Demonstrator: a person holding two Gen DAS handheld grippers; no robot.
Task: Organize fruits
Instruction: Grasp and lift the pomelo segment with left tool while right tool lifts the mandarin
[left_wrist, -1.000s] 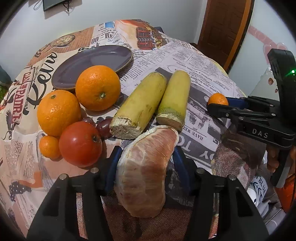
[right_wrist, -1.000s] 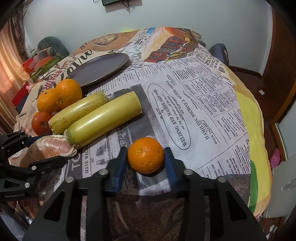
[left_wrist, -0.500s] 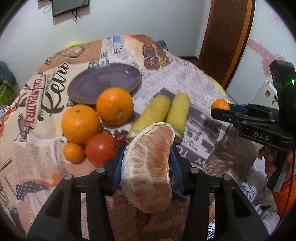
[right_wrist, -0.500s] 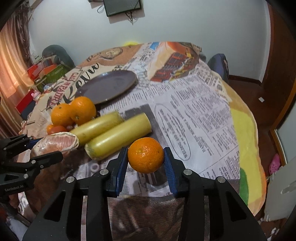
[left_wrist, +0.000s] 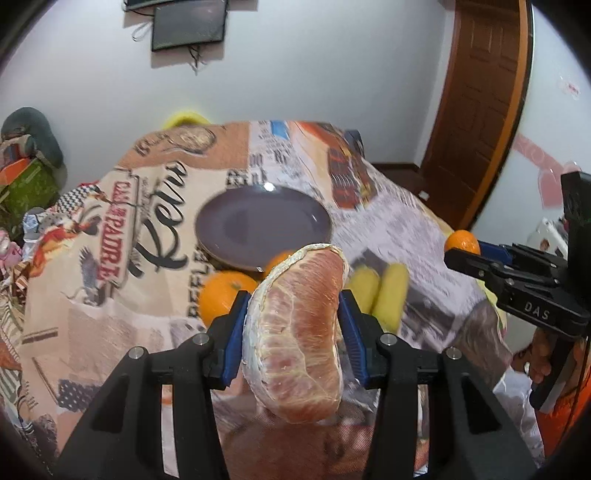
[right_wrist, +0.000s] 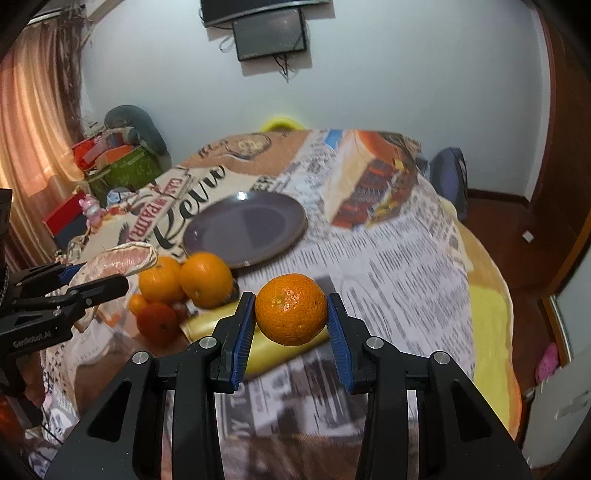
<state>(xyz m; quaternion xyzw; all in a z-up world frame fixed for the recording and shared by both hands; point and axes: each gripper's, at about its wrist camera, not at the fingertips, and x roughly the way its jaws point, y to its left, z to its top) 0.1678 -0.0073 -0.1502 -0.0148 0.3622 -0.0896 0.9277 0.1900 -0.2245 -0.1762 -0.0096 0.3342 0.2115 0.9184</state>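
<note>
We see the left gripper (left_wrist: 291, 328) pinching a peeled pomelo wedge (left_wrist: 299, 332), long axis upright, above the tabletop's near edge; the right gripper (right_wrist: 291, 325) clamps a mandarin (right_wrist: 290, 309).

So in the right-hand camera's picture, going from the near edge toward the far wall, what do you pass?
The right hand-held gripper clamping a small orange → the yellow stalk lying on the table → the purple plate → the yellow chair back → the wall screen.
</note>
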